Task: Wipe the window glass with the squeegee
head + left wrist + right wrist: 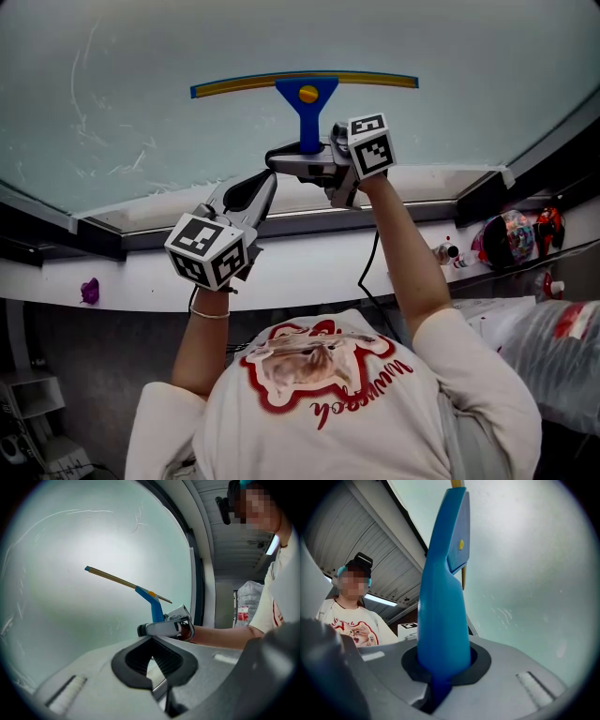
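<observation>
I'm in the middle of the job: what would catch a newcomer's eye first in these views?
The blue squeegee stands out, its yellow-edged blade level across the upper middle of the pale window glass, with the right gripper shut on its handle. Below and to the left, the left gripper hangs empty, jaws slightly apart. White streaks mark the glass at the left.
</observation>
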`<state>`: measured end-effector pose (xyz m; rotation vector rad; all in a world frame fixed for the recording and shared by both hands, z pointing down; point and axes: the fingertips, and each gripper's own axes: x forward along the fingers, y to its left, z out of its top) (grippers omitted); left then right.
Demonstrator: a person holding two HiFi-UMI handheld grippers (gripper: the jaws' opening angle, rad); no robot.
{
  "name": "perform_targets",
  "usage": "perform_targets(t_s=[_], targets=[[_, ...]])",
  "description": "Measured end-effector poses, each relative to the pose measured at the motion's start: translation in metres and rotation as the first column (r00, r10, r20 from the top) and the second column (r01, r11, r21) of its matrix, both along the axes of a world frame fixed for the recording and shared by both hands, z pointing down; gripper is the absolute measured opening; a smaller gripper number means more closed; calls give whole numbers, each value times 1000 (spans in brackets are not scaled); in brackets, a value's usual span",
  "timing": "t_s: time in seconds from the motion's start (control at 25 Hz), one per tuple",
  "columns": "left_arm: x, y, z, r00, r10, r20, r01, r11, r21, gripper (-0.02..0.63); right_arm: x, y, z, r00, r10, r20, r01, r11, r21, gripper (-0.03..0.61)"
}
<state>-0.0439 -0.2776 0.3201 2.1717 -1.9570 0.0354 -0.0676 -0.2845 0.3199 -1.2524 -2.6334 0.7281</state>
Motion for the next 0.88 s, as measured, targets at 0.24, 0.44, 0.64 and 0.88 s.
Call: perform_targets(t_s=[0.24,0.44,0.64,0.88], targets=[[0,1,18,999,-4,-33,4,1000,-9,6,1,2,14,1000,-1,-10,0,1000,-19,37],[0,3,28,997,-7,-71,5,1000,-17,6,2,3,24,1000,-6,-21,5,999,-34,38],[2,3,39,997,-4,-81,2,1000,-29,6,3,4,36,999,-7,-36,6,999,-39,38],[2,3,53,996,2,-92,-7,998,-56,6,3,4,50,999,-2,-44,0,999,-47,42]])
